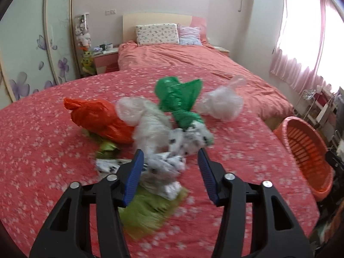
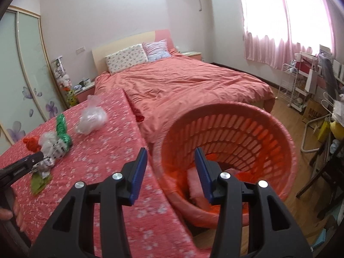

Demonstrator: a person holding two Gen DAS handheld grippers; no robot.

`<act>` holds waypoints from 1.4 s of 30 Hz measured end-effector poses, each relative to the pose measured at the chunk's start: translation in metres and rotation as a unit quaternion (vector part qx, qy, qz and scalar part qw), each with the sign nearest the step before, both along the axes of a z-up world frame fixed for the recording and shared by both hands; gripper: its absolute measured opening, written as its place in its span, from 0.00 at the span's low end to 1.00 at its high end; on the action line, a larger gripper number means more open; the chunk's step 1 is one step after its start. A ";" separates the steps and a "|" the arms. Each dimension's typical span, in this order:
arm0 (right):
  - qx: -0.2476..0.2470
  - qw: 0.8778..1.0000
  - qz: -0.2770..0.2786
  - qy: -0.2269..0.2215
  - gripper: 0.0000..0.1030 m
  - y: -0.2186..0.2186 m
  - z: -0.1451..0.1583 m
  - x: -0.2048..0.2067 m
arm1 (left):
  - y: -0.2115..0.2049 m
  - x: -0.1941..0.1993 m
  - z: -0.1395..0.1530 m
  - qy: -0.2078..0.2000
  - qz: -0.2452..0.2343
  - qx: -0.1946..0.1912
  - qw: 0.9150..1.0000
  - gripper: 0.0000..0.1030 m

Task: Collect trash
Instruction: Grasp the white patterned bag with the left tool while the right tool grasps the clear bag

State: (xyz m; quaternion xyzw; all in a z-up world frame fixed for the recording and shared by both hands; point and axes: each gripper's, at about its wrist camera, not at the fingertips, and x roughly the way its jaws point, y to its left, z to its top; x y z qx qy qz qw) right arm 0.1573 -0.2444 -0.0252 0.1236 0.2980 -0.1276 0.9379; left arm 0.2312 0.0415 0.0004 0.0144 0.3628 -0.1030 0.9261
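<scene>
A heap of trash lies on the pink flowered tablecloth [image 1: 43, 150]: an orange bag [image 1: 96, 118], a green bag [image 1: 178, 94], a clear bag [image 1: 221, 101], crumpled white printed wrappers [image 1: 165, 163] and a yellow-green wrapper [image 1: 148, 210]. My left gripper [image 1: 170, 152] hangs open over the heap; the white wrappers lie between its blue pads, with a gap on the right side. My right gripper [image 2: 170, 150] is open and empty, above the table edge and the rim of the orange basket [image 2: 236, 133]. Pink and orange scraps lie in the basket.
The basket [image 1: 305, 150] stands just off the table's right edge. Beyond the table is a bed [image 2: 182, 81] with an orange cover. Sliding wardrobe doors [image 1: 28, 53] are on the left. A white rack [image 2: 298, 86], chairs and clutter fill the right side by the window.
</scene>
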 end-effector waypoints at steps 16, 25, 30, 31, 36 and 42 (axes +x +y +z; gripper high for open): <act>0.009 0.999 0.026 0.018 0.45 0.025 -0.002 0.014 | -0.015 0.005 -0.018 0.039 -0.043 0.020 0.998 0.16; 0.007 0.998 0.061 0.012 0.45 0.055 0.009 0.027 | 0.030 -0.012 0.016 0.008 -0.023 -0.042 0.999 0.15; 0.009 0.996 0.089 0.014 0.45 0.083 0.011 0.044 | 0.067 -0.019 0.031 -0.009 0.008 -0.060 0.998 0.15; 0.009 0.995 0.095 0.015 0.45 0.088 0.012 0.048 | 0.078 -0.020 0.033 -0.011 0.018 -0.063 0.998 0.15; 0.006 0.994 0.111 0.014 0.45 0.112 0.013 0.079 | 0.111 -0.017 0.035 -0.019 0.059 -0.062 0.996 0.15; 0.008 0.994 0.105 0.009 0.45 0.131 0.014 0.139 | 0.141 -0.003 0.025 -0.012 0.098 -0.064 0.993 0.15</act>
